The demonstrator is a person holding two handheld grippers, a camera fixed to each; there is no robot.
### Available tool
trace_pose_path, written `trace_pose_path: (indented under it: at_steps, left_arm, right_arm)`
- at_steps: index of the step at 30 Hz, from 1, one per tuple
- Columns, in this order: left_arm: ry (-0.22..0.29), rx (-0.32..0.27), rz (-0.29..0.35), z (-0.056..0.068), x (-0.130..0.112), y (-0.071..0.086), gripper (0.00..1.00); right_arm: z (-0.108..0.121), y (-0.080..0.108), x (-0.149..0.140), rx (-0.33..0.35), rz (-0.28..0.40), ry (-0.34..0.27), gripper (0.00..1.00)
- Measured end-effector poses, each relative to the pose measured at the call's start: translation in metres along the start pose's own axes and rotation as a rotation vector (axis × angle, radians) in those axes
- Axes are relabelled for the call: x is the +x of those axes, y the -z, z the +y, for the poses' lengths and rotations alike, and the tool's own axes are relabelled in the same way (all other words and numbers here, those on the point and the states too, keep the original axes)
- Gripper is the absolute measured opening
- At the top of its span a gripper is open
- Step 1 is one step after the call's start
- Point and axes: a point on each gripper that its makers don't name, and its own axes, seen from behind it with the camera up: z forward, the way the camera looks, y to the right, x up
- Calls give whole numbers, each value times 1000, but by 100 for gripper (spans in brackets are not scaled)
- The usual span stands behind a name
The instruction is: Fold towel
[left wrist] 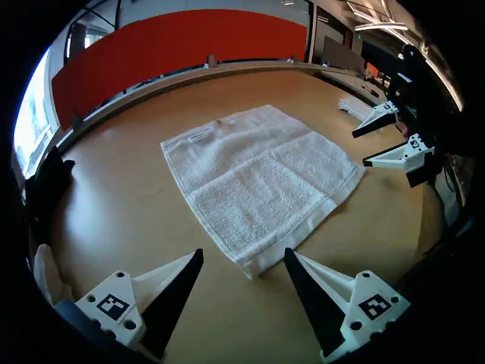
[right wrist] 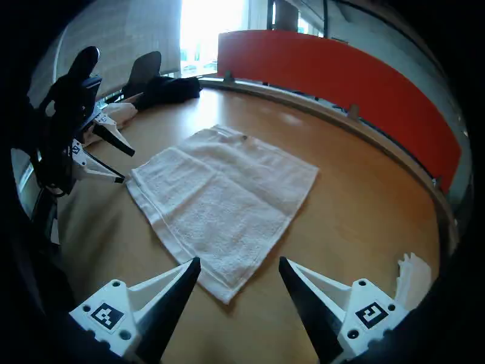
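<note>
The broad wooden table (left wrist: 121, 200) carries a white towel (left wrist: 260, 182) laid flat near its middle, roughly square and turned so that its corners point outward. The left gripper (left wrist: 242, 251) hangs with its fingers spread wide and empty, one towel corner lying just ahead between them. The right gripper (right wrist: 239, 259) is equally wide and empty at the neighbouring corner. Both look equally near, one at each end of the same hemmed edge, so I'd expect that edge to be lifted and carried across to the far side.
</note>
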Motion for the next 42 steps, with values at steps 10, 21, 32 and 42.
trace_pose_path:
  at_steps: [10,21,32,42]
  left_arm:
    - [-33,-23,-49,4,-10,-13,99]
    - [-69,-24,-72,6,-16,-19,99]
    - [-61,-20,-69,7,-16,-18,98]
    - [-64,-19,-75,10,-17,-18,79]
  right_arm:
    - [-2,-6,-21,36,-60,42,100]
    - [-2,-9,-33,63,-95,52,98]
    - [-3,-9,-36,83,-97,31,84]
    - [1,-9,-37,80,-105,22,53]
